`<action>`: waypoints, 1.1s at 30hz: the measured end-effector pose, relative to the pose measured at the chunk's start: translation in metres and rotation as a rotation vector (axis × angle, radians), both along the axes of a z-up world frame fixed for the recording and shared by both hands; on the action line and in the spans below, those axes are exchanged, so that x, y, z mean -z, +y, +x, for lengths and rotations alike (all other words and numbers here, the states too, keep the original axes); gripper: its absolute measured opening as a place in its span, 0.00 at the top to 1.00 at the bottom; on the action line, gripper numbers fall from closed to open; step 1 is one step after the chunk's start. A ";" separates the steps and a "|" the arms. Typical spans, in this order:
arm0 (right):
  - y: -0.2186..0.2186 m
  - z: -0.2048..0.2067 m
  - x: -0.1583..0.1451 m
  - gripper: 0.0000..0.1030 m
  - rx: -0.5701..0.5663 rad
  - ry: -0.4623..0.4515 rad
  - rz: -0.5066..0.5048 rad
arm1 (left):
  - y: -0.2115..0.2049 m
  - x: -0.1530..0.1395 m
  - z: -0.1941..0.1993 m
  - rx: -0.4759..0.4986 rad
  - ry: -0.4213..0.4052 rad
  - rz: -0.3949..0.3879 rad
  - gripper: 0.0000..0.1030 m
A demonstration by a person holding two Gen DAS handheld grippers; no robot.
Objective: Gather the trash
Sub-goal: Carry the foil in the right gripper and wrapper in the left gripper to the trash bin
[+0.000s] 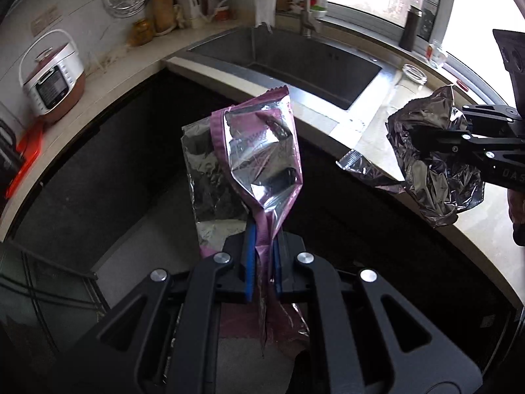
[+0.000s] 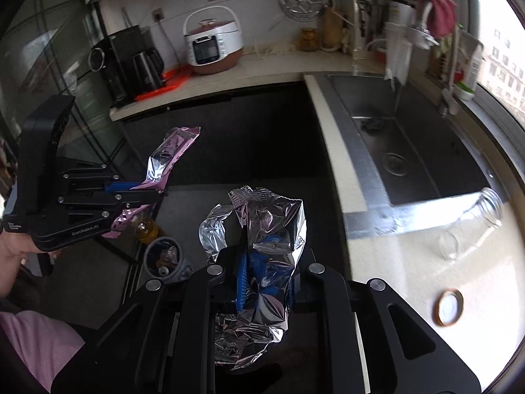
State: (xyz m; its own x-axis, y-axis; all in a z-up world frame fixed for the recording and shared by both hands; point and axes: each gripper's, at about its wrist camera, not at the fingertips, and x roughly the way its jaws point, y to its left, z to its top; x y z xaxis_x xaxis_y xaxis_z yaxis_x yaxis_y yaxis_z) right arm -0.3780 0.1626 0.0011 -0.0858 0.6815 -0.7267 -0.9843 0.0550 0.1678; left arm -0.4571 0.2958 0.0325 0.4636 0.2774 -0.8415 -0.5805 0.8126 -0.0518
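My left gripper is shut on a pink and silver foil wrapper, which sticks up between the blue pads over the dark floor. In the right wrist view that same left gripper shows at the left, with the pink wrapper rising from it. My right gripper is shut on a crumpled silver foil bag that bulges around the pads. In the left wrist view the right gripper comes in from the right edge, holding the silver bag in front of the counter's edge.
A pale L-shaped counter holds a steel sink, a tipped glass jar, its lid, a rice cooker and a kettle. On the floor stands a small grey bin beside a bottle. A glass door stands at left.
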 end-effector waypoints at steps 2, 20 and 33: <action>0.023 -0.017 -0.002 0.82 -0.058 0.000 0.002 | 0.009 0.001 -0.022 -0.055 0.006 0.003 0.93; 0.211 -0.179 -0.010 0.82 -0.702 0.027 0.002 | 0.055 0.012 -0.197 -0.677 0.062 -0.039 0.93; 0.251 -0.301 0.005 0.82 -1.127 0.063 -0.058 | 0.037 0.025 -0.298 -1.050 0.100 -0.089 0.93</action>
State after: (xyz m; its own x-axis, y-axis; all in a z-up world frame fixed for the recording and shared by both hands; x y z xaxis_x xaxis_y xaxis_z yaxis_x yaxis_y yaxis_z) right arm -0.6787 0.4139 -0.0034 -0.6681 0.1576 -0.7272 -0.4669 -0.8497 0.2449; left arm -0.7555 0.3333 0.0071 -0.0455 0.4346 -0.8995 -0.9946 -0.1038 0.0002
